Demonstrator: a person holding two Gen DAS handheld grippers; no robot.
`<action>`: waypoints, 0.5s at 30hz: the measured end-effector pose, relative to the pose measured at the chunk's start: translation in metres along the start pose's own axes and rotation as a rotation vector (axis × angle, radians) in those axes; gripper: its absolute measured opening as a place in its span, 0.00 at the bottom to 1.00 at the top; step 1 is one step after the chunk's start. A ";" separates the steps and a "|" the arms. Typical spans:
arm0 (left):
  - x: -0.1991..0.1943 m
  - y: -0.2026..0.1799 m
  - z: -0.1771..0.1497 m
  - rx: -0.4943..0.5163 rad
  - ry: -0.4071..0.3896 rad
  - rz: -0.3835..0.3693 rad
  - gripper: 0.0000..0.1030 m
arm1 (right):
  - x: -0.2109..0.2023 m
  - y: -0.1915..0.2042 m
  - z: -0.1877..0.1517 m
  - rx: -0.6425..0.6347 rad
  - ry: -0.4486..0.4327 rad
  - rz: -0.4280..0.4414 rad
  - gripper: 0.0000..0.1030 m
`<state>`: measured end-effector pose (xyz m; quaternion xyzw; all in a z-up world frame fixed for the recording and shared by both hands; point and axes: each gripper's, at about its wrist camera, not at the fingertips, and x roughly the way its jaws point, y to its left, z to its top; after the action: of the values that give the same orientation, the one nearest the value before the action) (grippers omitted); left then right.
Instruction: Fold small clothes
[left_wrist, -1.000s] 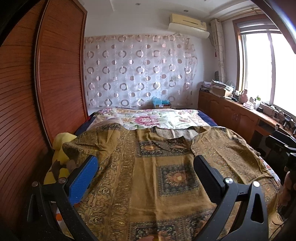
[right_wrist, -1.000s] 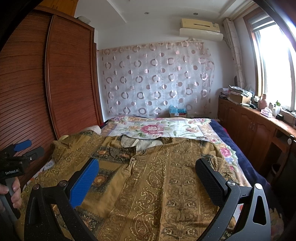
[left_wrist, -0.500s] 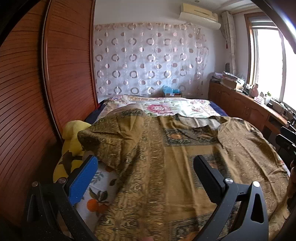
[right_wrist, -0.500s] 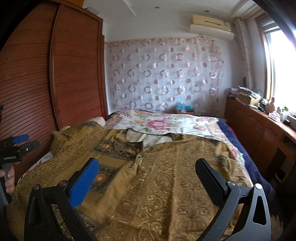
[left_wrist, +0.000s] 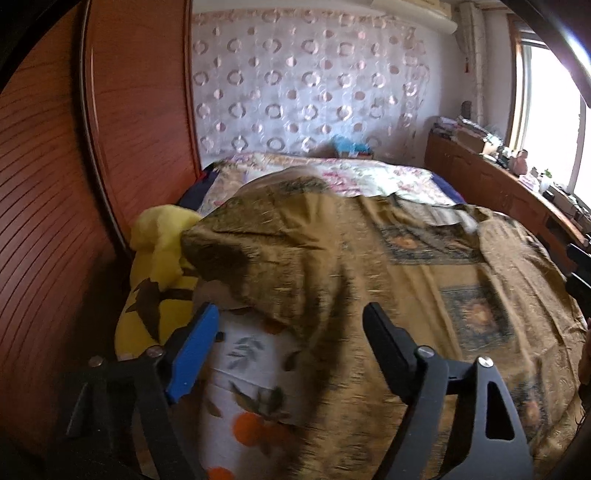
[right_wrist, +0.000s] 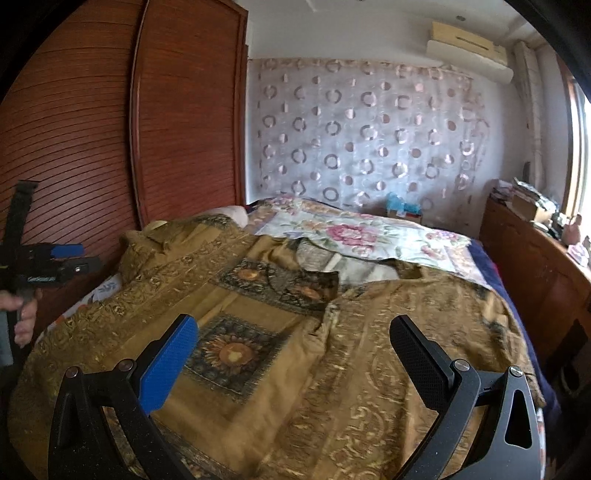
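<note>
Two claws: both are spread wide and hold nothing.
Writing: the left claw (right_wrist: 55, 266) has a small white label on its side, seen at the far left of the right wrist view. It is too blurry to read.
Shirt: a big gold-brown shirt (right_wrist: 288, 332) with flower squares lies flat across the bed (right_wrist: 369, 236).
Shirt and right claw: the shirt lies under and in front of the right claw (right_wrist: 291, 343). I cannot tell if the fingers touch the cloth.
Shirt and left claw: in the left wrist view the left claw (left_wrist: 288, 332) is at the near left edge of the shirt (left_wrist: 369, 266). The sleeve (left_wrist: 236, 251) bunches up just ahead of it.
Fingers: each claw has one blue finger (left_wrist: 192, 354) on the left and one black finger (left_wrist: 388, 347) on the right.
Sheet: a white sheet with oranges (left_wrist: 251, 387) shows beside the shirt, under the blue finger.
Yellow toy: a soft yellow toy (left_wrist: 159, 258) sits at the left of the bed, by the sleeve.
Far end: a flowery blanket (right_wrist: 351, 236) lies past the shirt collar.
</note>
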<state>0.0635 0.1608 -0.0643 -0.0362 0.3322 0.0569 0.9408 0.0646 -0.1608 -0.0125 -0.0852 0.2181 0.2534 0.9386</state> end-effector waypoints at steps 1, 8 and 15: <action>0.004 0.006 0.002 -0.009 0.011 0.003 0.76 | 0.001 -0.001 0.001 -0.002 0.002 0.006 1.00; 0.037 0.036 0.023 -0.042 0.064 0.047 0.64 | 0.007 -0.003 0.006 -0.028 0.025 0.053 1.00; 0.068 0.046 0.046 -0.056 0.102 0.068 0.64 | 0.025 -0.006 0.021 -0.047 0.068 0.051 1.00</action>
<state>0.1387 0.2172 -0.0727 -0.0542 0.3788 0.0963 0.9188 0.0946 -0.1489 -0.0053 -0.1104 0.2459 0.2791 0.9216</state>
